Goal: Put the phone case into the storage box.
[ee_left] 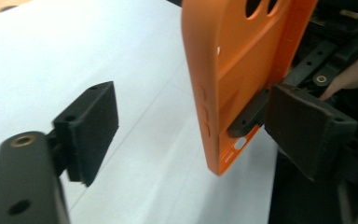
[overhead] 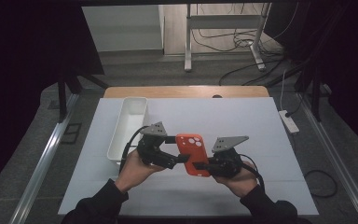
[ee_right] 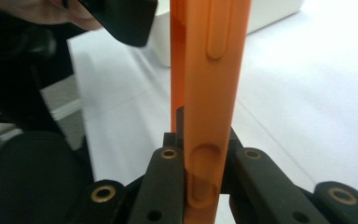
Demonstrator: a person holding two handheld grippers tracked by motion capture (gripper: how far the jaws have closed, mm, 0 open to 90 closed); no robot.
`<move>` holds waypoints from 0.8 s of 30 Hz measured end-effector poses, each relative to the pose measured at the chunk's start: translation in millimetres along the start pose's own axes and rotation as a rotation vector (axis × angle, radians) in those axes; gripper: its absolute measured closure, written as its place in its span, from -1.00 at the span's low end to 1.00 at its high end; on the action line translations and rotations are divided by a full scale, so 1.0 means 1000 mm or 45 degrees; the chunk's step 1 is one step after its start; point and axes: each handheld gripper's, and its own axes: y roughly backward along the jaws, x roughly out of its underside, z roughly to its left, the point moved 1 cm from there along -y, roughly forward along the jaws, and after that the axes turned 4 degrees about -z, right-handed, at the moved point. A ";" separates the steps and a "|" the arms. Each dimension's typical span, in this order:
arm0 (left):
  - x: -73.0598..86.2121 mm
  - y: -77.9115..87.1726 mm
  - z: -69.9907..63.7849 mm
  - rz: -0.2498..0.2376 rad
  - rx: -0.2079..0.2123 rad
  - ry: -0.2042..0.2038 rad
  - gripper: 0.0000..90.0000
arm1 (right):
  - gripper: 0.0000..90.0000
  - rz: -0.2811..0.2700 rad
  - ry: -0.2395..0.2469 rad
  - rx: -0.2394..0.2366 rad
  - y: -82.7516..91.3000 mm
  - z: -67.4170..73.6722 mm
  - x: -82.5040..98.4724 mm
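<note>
An orange phone case [overhead: 193, 154] with round camera holes is held upright above the white mat, between the two hands. My right gripper [overhead: 201, 166] is shut on the case's lower edge; in the right gripper view its jaws [ee_right: 203, 158] pinch the case [ee_right: 209, 93] from both sides. My left gripper [overhead: 177, 149] comes in from the left and stands open. In the left gripper view its jaws [ee_left: 198, 128] straddle the case [ee_left: 242, 70]: the left pad [ee_left: 91, 130] is well clear of it, and the right pad [ee_left: 307, 126] sits close behind its edge.
A long white tray [overhead: 128, 123] lies on the mat's left side, just beyond the left hand. The white mat [overhead: 242, 116] covers a wooden table. A power strip [overhead: 289, 122] lies on the floor to the right, and cables and a metal stand are farther back.
</note>
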 end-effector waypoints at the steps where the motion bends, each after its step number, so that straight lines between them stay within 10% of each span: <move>1: 0.000 0.001 0.001 0.002 -0.013 0.001 -0.67 | 0.90 -0.004 0.002 0.013 0.000 0.000 0.000; 10: 0.001 0.004 0.003 0.024 -0.117 -0.001 -0.66 | 0.90 -0.033 -0.026 0.103 0.003 -0.003 0.001; 24: -0.002 0.004 -0.005 0.047 -0.077 -0.012 0.24 | 0.90 -0.029 -0.036 0.143 0.000 -0.003 0.002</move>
